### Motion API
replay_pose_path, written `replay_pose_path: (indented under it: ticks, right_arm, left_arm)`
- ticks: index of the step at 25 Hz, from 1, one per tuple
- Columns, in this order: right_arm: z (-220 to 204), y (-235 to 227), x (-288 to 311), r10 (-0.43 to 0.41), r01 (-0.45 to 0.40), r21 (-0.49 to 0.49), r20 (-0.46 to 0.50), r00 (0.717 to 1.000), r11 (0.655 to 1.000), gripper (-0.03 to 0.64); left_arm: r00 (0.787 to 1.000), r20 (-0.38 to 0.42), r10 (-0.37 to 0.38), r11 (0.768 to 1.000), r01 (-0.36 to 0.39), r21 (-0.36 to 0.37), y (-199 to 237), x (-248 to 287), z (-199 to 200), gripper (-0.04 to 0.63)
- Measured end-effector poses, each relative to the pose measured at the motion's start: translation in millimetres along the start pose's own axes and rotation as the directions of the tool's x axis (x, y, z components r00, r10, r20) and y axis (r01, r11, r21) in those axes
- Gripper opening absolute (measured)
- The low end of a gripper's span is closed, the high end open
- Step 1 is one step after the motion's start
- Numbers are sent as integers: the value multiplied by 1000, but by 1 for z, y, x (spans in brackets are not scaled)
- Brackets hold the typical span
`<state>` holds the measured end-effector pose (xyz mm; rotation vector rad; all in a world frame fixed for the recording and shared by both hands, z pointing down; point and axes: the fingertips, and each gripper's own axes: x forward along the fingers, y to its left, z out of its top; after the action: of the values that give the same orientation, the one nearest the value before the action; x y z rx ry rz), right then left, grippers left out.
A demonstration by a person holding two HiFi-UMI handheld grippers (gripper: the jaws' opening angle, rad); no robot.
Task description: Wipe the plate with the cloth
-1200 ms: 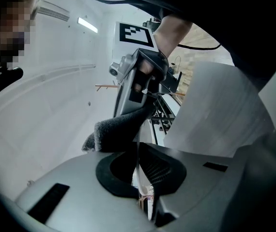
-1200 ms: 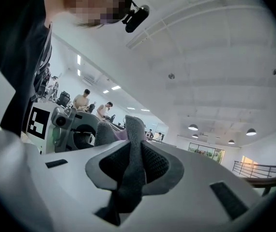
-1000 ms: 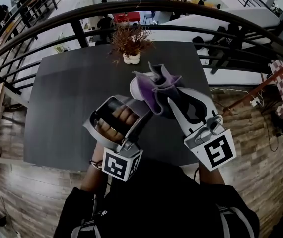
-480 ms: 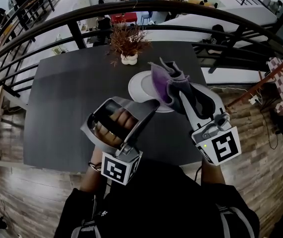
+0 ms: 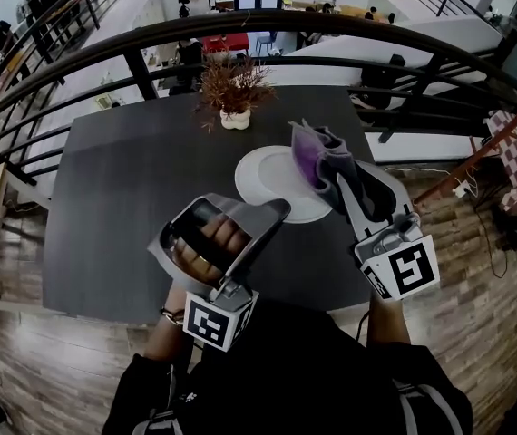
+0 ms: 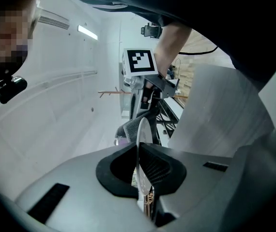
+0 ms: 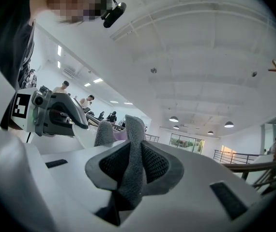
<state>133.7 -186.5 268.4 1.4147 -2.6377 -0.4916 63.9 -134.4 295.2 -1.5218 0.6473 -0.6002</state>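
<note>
A round white plate (image 5: 268, 178) hangs above the dark table (image 5: 131, 179), and my left gripper (image 5: 279, 208) is shut on its near rim. In the left gripper view the plate (image 6: 141, 134) shows edge-on between the pads. My right gripper (image 5: 333, 187) is shut on a purple and grey cloth (image 5: 313, 155), which bunches over the plate's right edge. The right gripper view has the grey cloth (image 7: 133, 149) pinched between the jaws and sticking out past them, with the left gripper (image 7: 55, 112) off to the left.
A small potted plant (image 5: 234, 84) with dry reddish twigs stands at the table's far edge, just beyond the plate. A black metal railing (image 5: 150, 39) curves round behind the table. Wooden floor lies to the right and left of the table.
My right gripper has carried the cloth to the right, from over the plate's middle to its right edge, so more white plate shows. The left gripper has kept its hold and place.
</note>
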Motion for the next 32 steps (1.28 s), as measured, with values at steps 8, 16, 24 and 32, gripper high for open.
replay_pose_path:
  ticks: [8, 16, 24, 32]
  right_arm:
    - [-6, -7, -7, -30, 30, 10, -12, 999, 999, 63]
    - [-26, -23, -13, -84, 85, 16, -58, 995, 996, 63]
    - [-30, -45, -21, -153, 154, 6, -70, 986, 988, 63]
    - [24, -37, -20, -119, 121, -18, 96, 988, 993, 63]
  left_arm:
    - [1000, 21, 6, 1000, -6, 3, 1, -4, 7, 12]
    - [999, 45, -4, 1000, 5, -20, -2, -3, 13, 12]
    - [999, 52, -16, 1000, 17, -15, -4, -2, 15, 12]
    - [999, 48, -16, 1000, 17, -20, -5, 4, 11, 12]
